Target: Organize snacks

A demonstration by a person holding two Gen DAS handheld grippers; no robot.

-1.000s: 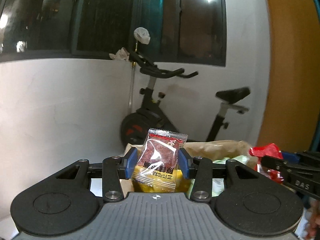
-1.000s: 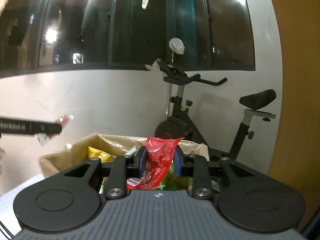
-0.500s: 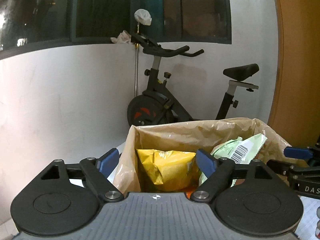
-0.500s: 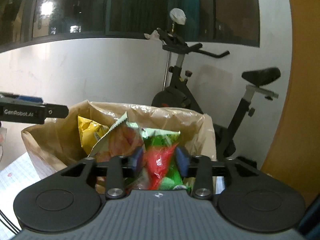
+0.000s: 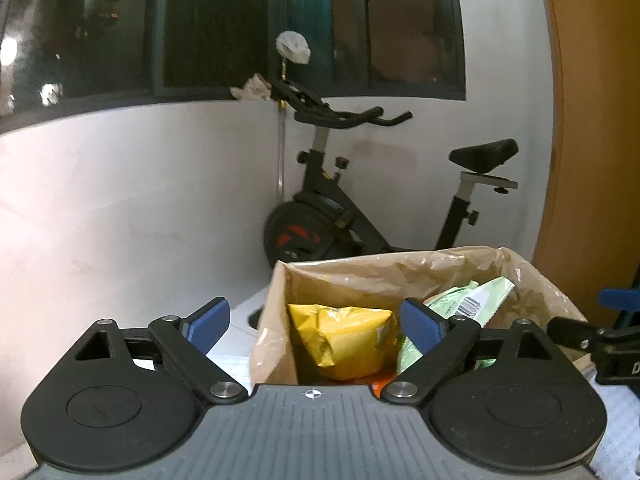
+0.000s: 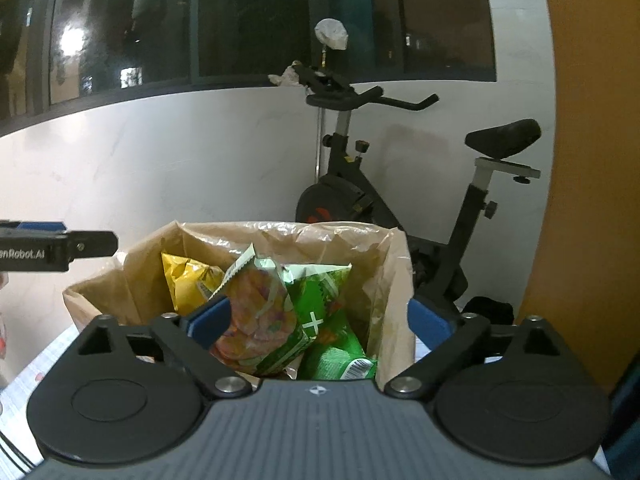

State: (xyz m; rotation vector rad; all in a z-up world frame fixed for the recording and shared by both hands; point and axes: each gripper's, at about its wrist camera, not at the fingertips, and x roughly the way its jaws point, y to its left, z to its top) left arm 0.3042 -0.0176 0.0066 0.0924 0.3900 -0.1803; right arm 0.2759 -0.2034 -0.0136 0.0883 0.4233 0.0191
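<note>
Here, nearest the lens in the left wrist view, my left gripper (image 5: 315,322) fills the bottom of the frame, its jaws spreading apart with nothing pressed between the blue pads (image 5: 209,322); only the bag's contents show through the gap. Low in the right wrist view my right gripper (image 6: 318,320) is the same: jaws opening wide, holding nothing, the pads well clear of the packets behind them.

Just beyond both claws stands the brown paper bag (image 5: 276,312), open at the top, in the lower centre of each frame. Inside it, toward its left side, a yellow snack packet (image 5: 344,338) sits upright. To its right in the left wrist view a pale green packet (image 5: 476,300) leans with its barcode showing. In the right wrist view the yellow packet (image 6: 188,280) sits at the back left of the bag (image 6: 394,280), an orange-and-green packet (image 6: 260,320) leans in the middle, and a bright green packet (image 6: 332,320) lies beside it, touching it. Something orange or red lies low in the bag, but it is too hidden for me to name.

At the left edge of the right wrist view my other claw (image 6: 60,246) reaches in above the bag's rim.

Farther back, an exercise bike (image 5: 340,208) stands against the white wall (image 5: 120,200), centre right, under dark windows (image 5: 220,20) across the top.
</note>
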